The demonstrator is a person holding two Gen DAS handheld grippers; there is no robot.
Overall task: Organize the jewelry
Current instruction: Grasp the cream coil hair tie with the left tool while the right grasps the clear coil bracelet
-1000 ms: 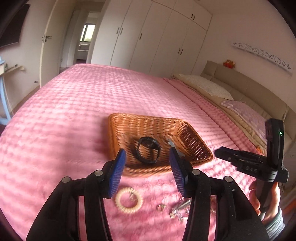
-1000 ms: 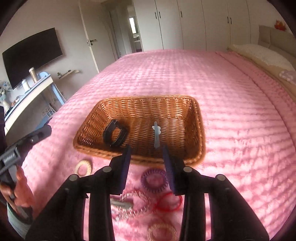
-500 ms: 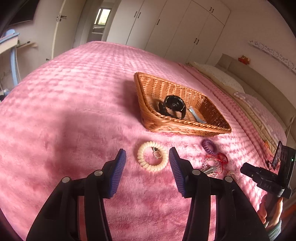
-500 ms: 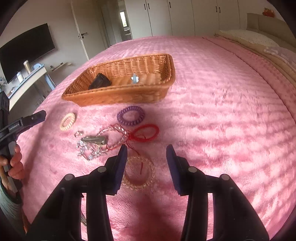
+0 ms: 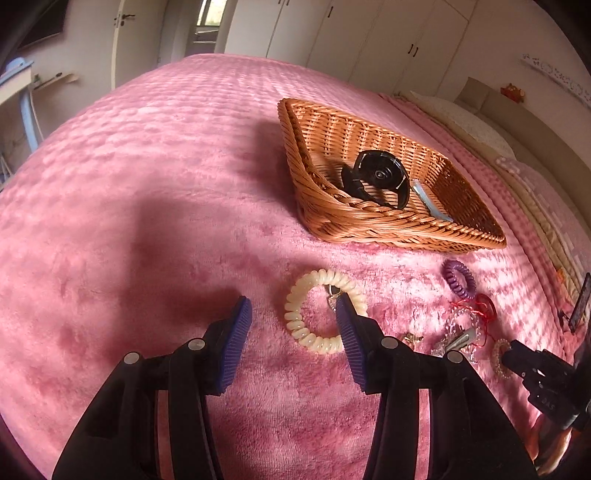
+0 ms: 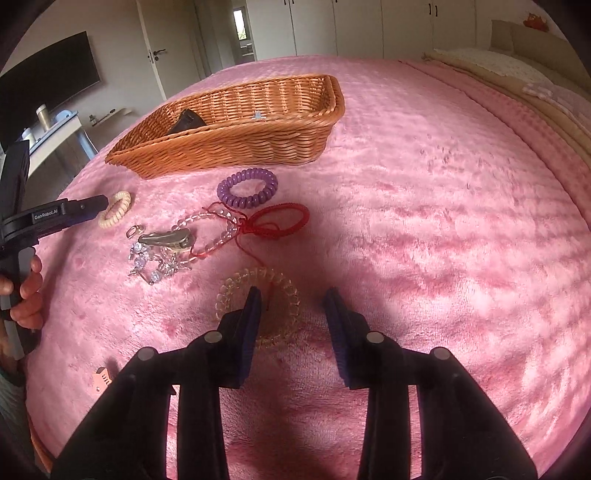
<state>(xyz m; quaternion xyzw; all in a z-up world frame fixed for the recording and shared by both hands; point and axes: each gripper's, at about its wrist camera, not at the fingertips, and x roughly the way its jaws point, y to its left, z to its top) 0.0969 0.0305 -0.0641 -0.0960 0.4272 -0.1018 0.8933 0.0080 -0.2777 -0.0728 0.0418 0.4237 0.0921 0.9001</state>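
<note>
The left hand-held gripper (image 5: 293, 312) hangs low over the pink bed (image 5: 147, 184) with its jaws spread and nothing between them. Its right finger overlaps the right side of the cream coil (image 5: 325, 311), which lies flat on the bed with a small metal charm at its top edge. The right hand-held gripper (image 6: 293, 301) is also spread and empty; its left finger covers part of the clear coil (image 6: 258, 308), which lies on the bed just ahead of it.

Beyond the clear coil, in the right wrist view, sits a loose cluster: a red cord (image 6: 284, 218) tangled with a clear bead bracelet (image 6: 207, 229), a metal clip (image 6: 166, 238) and some crystal pieces (image 6: 151, 264) to the left of them. A small ring (image 6: 133, 232) lies beside the clip. Just past the cluster a purple coil (image 6: 247, 187) rests apart from the rest, near the basket.

Farther on stands the wicker basket (image 5: 369, 221), on the bed. Inside it lie a black clip (image 5: 376, 181) and a pale blue clip (image 5: 428, 201), close together but on separate parts of the floor.

At the far end are pillows (image 6: 491, 62), white wardrobes (image 5: 332, 33) and, to the left, a door (image 6: 157, 55) and a dark screen (image 6: 48, 88).
</note>
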